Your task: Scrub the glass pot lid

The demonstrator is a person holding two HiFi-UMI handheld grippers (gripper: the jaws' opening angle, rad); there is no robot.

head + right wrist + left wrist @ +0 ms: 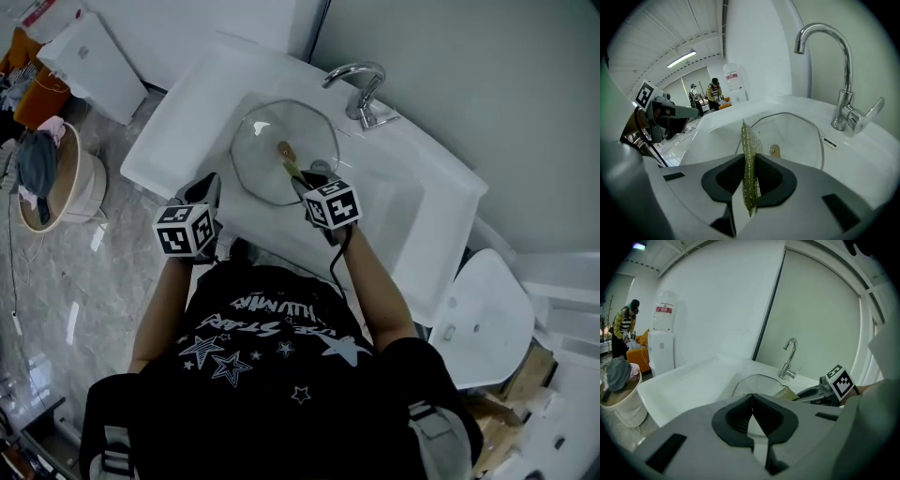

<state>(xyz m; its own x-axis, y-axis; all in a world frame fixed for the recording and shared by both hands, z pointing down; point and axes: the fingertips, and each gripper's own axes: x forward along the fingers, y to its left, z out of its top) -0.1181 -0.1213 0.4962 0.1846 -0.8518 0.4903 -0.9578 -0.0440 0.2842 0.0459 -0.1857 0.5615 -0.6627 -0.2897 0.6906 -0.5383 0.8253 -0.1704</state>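
Observation:
The glass pot lid (272, 155) lies in the white sink basin (394, 202), its knob (284, 148) up. My right gripper (307, 180) hovers over the lid's near edge, shut on a yellow-green mesh scrub pad (750, 154) that stands upright between the jaws. In the right gripper view the lid (797, 136) and its knob (774, 150) sit just ahead of that gripper (750, 161). My left gripper (208, 190) is over the sink's left rim, beside the lid. Its jaws (751, 401) are shut with nothing between them; the lid's rim (757, 378) lies ahead of them.
A chrome faucet (361, 89) stands at the sink's back edge. A round basket with clothes (52, 183) sits on the floor to the left, near a white water dispenser (662, 341). A white lidded seat (492, 314) is at right. People (712, 93) stand far off.

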